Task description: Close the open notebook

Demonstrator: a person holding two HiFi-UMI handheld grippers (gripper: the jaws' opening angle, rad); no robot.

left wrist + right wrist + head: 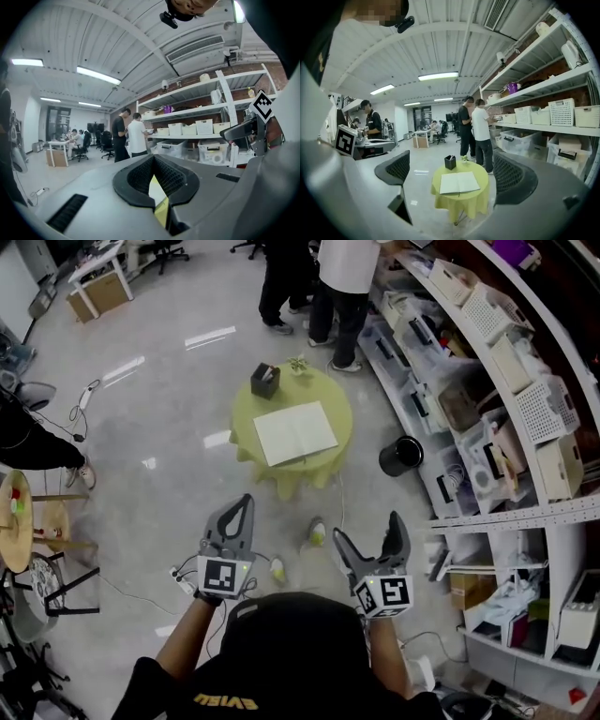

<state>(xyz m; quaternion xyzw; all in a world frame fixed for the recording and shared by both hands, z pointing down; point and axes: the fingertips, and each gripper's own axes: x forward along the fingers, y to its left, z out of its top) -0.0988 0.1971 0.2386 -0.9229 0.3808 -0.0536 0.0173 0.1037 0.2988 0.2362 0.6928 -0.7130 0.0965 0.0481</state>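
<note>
the notebook [295,432] lies open and flat on a small round table [246,411] with a yellow-green cloth, well apart from both grippers, so the step in hand looks like the walk up to it. the left gripper [243,507] has its jaws pressed together with nothing between them. the right gripper [367,531] has its jaws spread wide and empty, with the far-off notebook framed in the gap. to do this well, i'd get close first. then slide the open right gripper under the outer edge of one half, lift it and swing it over the spine. the closed left gripper could press the other half down so the book doesn't skate on the cloth. a black box [265,381] sits on the table just behind the notebook, beside a small plant [300,364]. something pokes out of its top, too small to name. a black bin [401,456] stands on the floor near the table, its inside too dark to read. the shelves [525,512] at the right carry white baskets [547,409] and clear tubs [412,334] whose contents i can't make out.
</note>
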